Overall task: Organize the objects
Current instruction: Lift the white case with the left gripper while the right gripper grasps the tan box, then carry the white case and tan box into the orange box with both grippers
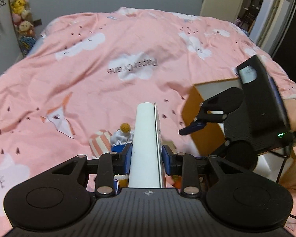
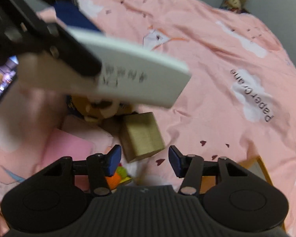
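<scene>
My left gripper (image 1: 147, 158) is shut on a white book (image 1: 146, 142), which stands on edge and is clamped between the blue pads. In the right wrist view the same white book (image 2: 140, 79) hangs blurred above the bed. My right gripper (image 2: 144, 160) is open, pointing down, with nothing between its pads. A brown cube-shaped box (image 2: 142, 136) lies just beyond its fingertips. An orange-covered book (image 1: 195, 106) stands behind the right gripper in the left wrist view. In the right wrist view this orange book (image 2: 256, 167) sits outside the right finger.
A pink bedcover (image 1: 128, 49) with cloud prints lies under everything. A small doll (image 1: 125, 127) and a striped cup toy (image 1: 100, 142) lie near the left gripper. A brown plush (image 2: 100, 108), a pink notebook (image 2: 67, 148) and a knitted toy (image 2: 118, 174) lie nearby.
</scene>
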Available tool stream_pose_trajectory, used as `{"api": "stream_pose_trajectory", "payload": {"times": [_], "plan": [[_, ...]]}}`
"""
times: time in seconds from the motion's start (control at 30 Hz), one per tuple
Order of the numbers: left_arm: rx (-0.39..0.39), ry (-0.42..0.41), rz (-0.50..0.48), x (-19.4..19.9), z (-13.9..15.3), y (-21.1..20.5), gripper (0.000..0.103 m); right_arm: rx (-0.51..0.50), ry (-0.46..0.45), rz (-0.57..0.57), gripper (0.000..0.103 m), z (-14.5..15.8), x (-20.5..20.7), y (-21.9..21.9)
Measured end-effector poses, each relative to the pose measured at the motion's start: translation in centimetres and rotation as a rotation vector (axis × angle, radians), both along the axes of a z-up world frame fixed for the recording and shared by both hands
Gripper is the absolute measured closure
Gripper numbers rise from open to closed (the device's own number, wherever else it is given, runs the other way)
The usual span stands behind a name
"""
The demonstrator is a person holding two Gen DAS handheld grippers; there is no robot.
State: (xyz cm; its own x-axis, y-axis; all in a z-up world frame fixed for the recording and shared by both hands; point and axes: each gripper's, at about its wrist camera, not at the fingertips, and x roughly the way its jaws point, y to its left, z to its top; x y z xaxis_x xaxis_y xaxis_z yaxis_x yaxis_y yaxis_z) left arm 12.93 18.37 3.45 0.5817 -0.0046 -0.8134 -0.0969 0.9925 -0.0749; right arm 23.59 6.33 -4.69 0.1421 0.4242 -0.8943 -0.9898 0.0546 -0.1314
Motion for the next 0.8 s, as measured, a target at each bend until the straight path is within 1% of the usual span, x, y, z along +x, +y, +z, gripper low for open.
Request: {"api": "stream_pose_trajectory", "payload": {"times": [0.1, 0.17, 0.27, 0.33, 0.4, 0.43, 0.5, 0.57, 0.6, 0.67, 0.8], "plan": [[0.011, 0.009, 0.016, 0.4, -0.7, 0.8, 0.067, -0.027, 0.006, 0.044, 0.04, -1.2, 0.9, 1.6], [-0.002, 0.016, 0.026, 0.6, -1.2, 1.4, 0.067, -0.036, 0.016, 0.068, 0.039, -1.7, 1.4, 2.4], [-0.024, 0.008, 0.035, 0.6, -1.6, 2.0, 0.067, -0.042, 0.097, 0.101, 0.038, -1.9, 1.9, 3.1], [-0.015, 0.0, 0.036, 0.7, -1.8, 1.9, 0.067, -0.054, 0.12, 0.111, 0.032, -2.1, 1.4, 3.6], [-0.007, 0.001, 0.028, 0.9, -2.0, 1.6, 0.067, -0.067, 0.128, 0.114, 0.031, -2.2, 0.8, 3.6], [-0.007, 0.004, 0.023, 0.9, -2.2, 1.5, 0.067, -0.074, 0.129, 0.116, 0.032, -2.3, 0.5, 3.6], [-0.01, 0.01, 0.012, 1.0, -2.4, 1.4, 0.067, -0.085, 0.099, 0.103, 0.035, -2.7, -0.1, 3.7], [-0.002, 0.014, 0.004, 1.0, -2.3, 1.3, 0.067, -0.095, 0.09, 0.086, 0.043, -3.3, -0.4, 3.9], [0.003, 0.012, -0.001, 1.0, -2.1, 1.3, 0.067, -0.095, 0.106, 0.075, 0.049, -3.5, -0.3, 3.9], [0.001, 0.014, -0.003, 0.8, -1.8, 1.4, 0.067, -0.09, 0.126, 0.049, 0.051, -3.6, -0.2, 3.7], [0.009, 0.008, 0.004, 0.2, -0.6, 1.5, 0.067, -0.066, 0.091, 0.026, 0.052, -2.6, -1.0, 2.9]]}}
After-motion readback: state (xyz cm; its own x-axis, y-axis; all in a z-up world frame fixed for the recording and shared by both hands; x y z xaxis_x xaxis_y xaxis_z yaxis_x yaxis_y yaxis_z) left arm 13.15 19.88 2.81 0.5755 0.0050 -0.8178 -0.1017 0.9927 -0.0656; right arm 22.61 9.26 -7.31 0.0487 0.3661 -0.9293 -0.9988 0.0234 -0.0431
